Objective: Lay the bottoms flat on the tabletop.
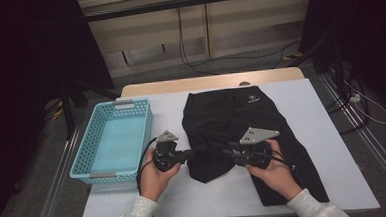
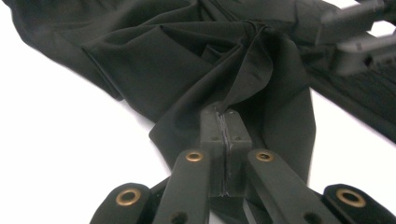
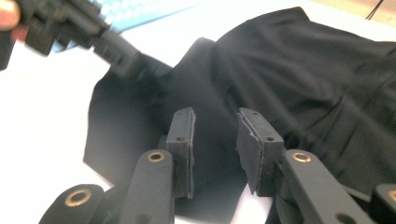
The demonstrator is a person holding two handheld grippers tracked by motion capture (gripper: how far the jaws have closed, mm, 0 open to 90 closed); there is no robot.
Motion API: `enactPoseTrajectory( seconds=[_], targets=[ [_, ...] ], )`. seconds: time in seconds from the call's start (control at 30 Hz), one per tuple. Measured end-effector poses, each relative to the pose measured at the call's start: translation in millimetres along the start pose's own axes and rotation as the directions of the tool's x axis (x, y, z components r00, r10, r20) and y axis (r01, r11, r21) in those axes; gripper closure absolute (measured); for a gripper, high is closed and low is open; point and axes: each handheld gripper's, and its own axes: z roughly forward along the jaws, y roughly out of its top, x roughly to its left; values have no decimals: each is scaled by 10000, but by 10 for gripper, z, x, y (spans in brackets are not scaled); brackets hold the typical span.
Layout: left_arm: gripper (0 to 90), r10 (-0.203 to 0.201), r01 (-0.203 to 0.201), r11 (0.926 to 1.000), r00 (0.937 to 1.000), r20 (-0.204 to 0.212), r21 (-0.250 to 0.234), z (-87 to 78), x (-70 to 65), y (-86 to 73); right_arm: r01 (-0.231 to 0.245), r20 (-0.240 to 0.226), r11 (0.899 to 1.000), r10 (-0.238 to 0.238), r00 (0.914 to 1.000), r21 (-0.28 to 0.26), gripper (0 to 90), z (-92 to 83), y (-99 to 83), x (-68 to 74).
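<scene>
**Now: left tongs pinch the black shorts, right tongs let go**

Clearly the black shorts point(image 1: 231, 121) lie spread across the middle of the white table point(image 1: 321, 112), waistband toward the far edge, one leg running down toward the person's right hand point(image 1: 277, 171). The left gripper point(image 1: 189, 154) is clenched on a fold of the cloth at the near left edge of the shorts; in the left gripper view its pads point(image 2: 215, 135) meet with fabric caught between them and drawn up into a ridge. The right gripper point(image 3: 215, 140) stands parted above the cloth, its pads point(image 3: 183, 140) pressing on nothing. A light blue basket point(image 1: 87, 144) sits just beside the shorts, on the table's left side.
</scene>
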Motion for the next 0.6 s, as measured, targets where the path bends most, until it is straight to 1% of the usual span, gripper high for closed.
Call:
enactPoseTrajectory(
  seconds=[0.03, 0.07, 0.1, 0.13, 0.17, 0.2, 0.23, 0.27, 0.3, 0.33, 0.37, 0.43, 0.47, 0.5, 0.53, 0.6],
  targets=[
    [895, 24, -24, 10000, 10000, 14, 22, -6, -6, 7, -6, -82, 10000, 6, 10000, 20, 666, 2, -14, 16],
    [895, 35, -35, 10000, 10000, 15, -16, -5, -13, 9, 118, -316, 9998, -112, 9994, 180, 668, 18, -31, 49],
    [895, 59, -59, 10000, 10000, 26, 17, -9, -21, 11, 263, -393, 9991, -250, 9989, 333, 673, 29, -37, 72],
    [895, 110, -110, 9999, 9999, -5, 58, -5, -28, 11, 535, -540, 9967, -502, 9973, 607, 712, 46, -48, 106],
    [895, 116, -116, 9999, 9999, -41, 61, 4, -33, 8, 636, -816, 9947, -570, 9950, 803, 723, 63, -60, 129],
    [895, 130, -130, 9999, 9999, 3, 108, 7, -29, 8, 629, -1026, 9941, -538, 9933, 884, 719, 85, -78, 150],
    [895, 107, -107, 9999, 9999, 1, 125, 19, -33, 7, 597, -1087, 9941, -497, 9928, 909, 713, 107, -95, 165],
    [895, 143, -143, 9998, 9999, -30, 156, 23, -36, 9, 659, -1200, 9914, -521, 9914, 1134, 701, 152, -122, 193],
    [895, 176, -175, 9997, 9998, -27, 182, 28, -38, 12, 743, -1170, 9893, -596, 9913, 1252, 677, 180, -136, 206],
    [895, 194, -193, 9996, 9998, -10, 198, 31, -40, 15, 731, -1131, 9881, -579, 9919, 1354, 641, 221, -155, 215],
    [895, 203, -202, 9996, 9998, -46, 185, 33, -44, 15, 613, -1153, 9867, -441, 9924, 1504, 627, 277, -172, 218],
    [895, 134, -133, 9997, 9999, -48, 191, 17, -41, 20, 651, -978, 9821, -483, 9940, 1770, 556, 341, -184, 232],
    [896, 151, -150, 9997, 9999, -61, 184, 15, -38, 20, 741, -839, 9811, -599, 9947, 1786, 577, 367, -197, 245],
    [896, 161, -159, 9997, 9998, -86, 198, 12, -34, 20, 844, -814, 9807, -709, 9942, 1766, 616, 368, -198, 247],
    [896, 175, -173, 9996, 9998, -62, 240, 12, -30, 20, 890, -826, 9801, -753, 9937, 1776, 681, 365, -196, 244],
    [895, 149, -147, 9996, 9999, -50, 241, 29, -31, 15, 842, -954, 9800, -678, 9931, 1802, 890, 362, -193, 207]
  ],
)
